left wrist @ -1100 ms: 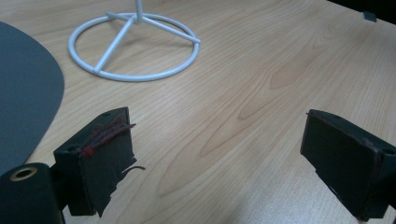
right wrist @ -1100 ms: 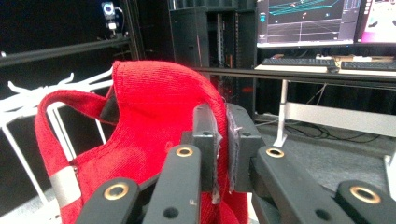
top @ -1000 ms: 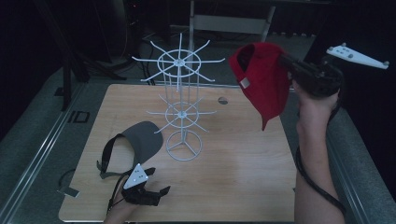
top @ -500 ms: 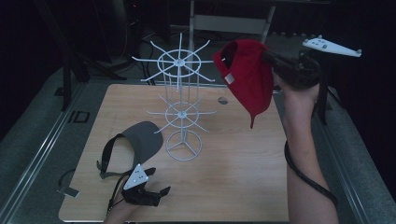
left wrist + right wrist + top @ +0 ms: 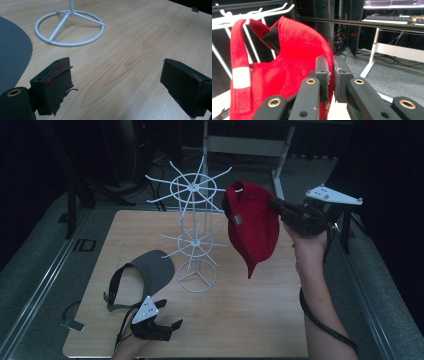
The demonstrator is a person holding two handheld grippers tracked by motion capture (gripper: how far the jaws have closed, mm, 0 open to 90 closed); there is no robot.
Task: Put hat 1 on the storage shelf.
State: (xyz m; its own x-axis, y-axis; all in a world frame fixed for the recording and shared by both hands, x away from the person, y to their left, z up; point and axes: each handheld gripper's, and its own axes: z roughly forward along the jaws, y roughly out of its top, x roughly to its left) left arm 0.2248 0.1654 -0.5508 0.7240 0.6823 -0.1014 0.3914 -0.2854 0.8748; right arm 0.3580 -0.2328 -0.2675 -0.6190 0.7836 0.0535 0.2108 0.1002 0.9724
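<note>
A red cap [image 5: 252,227] hangs in the air, brim pointing down, with my right gripper [image 5: 276,205] shut on its cloth. In the right gripper view the jaws pinch the red cap [image 5: 287,75] and its back strap lies over a prong of the white wire rack [image 5: 257,15]. The rack [image 5: 195,220] stands mid-table with two tiers of radial prongs. A grey cap [image 5: 145,270] lies on the table at front left. My left gripper [image 5: 167,329] rests low near the front edge, jaws wide apart with nothing between them, beside the grey cap [image 5: 12,60].
The wooden table [image 5: 250,320] has bare room at front right. A small dark object [image 5: 237,220] sits on the far side behind the rack. The rack's ring base [image 5: 68,27] lies just ahead of the left jaws. A white desk frame [image 5: 280,150] stands beyond the table.
My right gripper has carried the red cap left and down toward the rack's upper tier, so its strap now meets a prong. The left gripper has stayed put.
</note>
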